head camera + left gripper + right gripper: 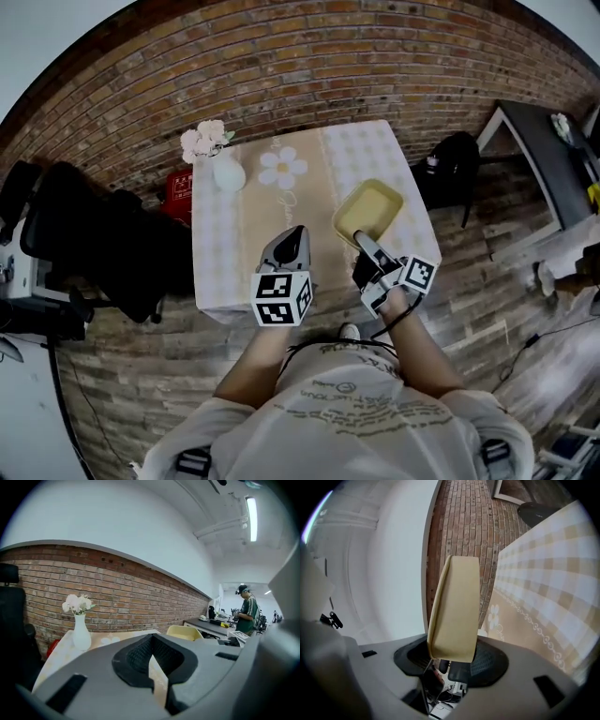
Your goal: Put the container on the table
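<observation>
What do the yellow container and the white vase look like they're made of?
Yellow container: probably plastic with a matte finish. It shows an even pale colour, thin walls and softly rounded corners. White vase: likely glazed ceramic, possibly opaque glass. Its body is smooth, plain white and seamless. Neither can be confirmed by look alone.

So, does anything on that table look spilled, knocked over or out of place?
Nothing stands out. The vase of flowers stands upright near the far left corner of the table, with nothing spilled around it. The yellow container is held at its rim by the right gripper, over the table's right side.
</observation>
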Demonstrator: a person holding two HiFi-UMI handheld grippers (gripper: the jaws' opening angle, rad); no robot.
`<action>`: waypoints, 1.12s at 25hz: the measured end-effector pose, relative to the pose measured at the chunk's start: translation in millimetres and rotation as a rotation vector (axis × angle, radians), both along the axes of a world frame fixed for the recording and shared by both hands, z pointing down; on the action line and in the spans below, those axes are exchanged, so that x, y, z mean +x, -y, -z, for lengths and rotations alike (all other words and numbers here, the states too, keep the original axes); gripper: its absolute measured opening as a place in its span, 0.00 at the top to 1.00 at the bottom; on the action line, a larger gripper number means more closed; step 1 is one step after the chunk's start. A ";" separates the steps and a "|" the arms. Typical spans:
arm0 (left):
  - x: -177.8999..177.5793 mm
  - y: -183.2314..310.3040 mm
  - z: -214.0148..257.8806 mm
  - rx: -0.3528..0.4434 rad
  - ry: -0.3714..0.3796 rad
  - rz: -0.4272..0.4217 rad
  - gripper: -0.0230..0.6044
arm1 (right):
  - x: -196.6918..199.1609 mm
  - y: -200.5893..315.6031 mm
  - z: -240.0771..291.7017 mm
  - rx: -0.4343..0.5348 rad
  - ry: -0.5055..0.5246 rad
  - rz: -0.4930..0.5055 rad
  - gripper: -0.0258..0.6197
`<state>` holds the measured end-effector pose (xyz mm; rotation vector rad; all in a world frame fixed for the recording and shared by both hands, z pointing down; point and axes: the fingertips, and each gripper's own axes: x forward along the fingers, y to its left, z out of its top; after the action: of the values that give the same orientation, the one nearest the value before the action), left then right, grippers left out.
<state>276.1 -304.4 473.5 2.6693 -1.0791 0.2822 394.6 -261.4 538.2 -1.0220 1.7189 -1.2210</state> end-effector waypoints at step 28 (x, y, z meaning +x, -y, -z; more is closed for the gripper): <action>-89.2 -19.1 -35.6 -0.115 0.107 0.382 0.96 | -17.5 71.9 -142.3 -0.298 -0.010 0.270 0.62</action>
<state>186.9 -285.3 509.2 2.3091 -1.5241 0.4001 377.1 -333.3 680.6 -0.9868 1.7579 -1.6862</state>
